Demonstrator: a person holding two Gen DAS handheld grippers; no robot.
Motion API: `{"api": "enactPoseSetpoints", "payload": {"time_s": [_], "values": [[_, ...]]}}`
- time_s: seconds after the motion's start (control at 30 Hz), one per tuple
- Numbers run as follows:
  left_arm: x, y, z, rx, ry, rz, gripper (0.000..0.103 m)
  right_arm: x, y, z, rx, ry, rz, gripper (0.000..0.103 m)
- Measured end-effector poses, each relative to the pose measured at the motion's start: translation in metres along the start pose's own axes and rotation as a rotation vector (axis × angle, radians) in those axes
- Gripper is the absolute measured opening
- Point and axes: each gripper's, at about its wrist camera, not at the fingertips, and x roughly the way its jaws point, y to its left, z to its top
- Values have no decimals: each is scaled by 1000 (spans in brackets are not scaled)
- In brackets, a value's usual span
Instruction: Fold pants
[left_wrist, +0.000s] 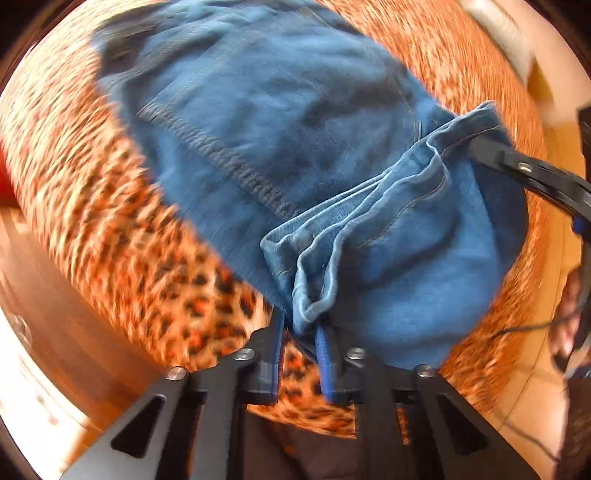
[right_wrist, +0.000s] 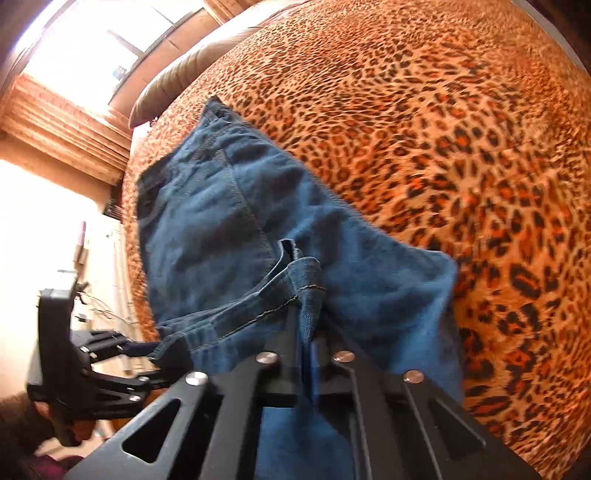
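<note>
Warm daylight glares from the window (right_wrist: 110, 48); left view motion-blurred, fisheye edges bent

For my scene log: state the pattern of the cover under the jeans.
Leopard print, orange with black spots, on the bed cover; sharpest in the right wrist view.

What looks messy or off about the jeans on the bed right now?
The jeans look bunched, not flat: the hem edge is gathered into ridges between the left gripper and right gripper, above the leopard-print blanket. No damage visible.

bare leopard blanket (right_wrist: 461, 129) right of jeans (right_wrist: 229, 221)
</note>
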Motion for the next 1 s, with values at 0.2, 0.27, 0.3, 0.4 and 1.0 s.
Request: {"api": "enactPoseSetpoints", "payload": {"time_s": [0.2, 0.27, 0.3, 0.4, 1.0], "values": [[16, 25, -13, -163, 3, 33, 16, 44, -4, 15, -120, 154, -215, 1], [3, 28, -14, -154, -3, 37, 16, 25, -9, 17, -70, 106, -142, 3], [-6, 29, -22, -145, -14, 21, 16, 4, -7, 16, -68, 55, -124, 15], [-13, 22, -48, -137, 29, -56, 27, -48, -18, 6, -38, -31, -111, 54], [47, -19, -61, -81, 282, -160, 21, -62, -122, -78, 371, -63, -161, 3]]}}
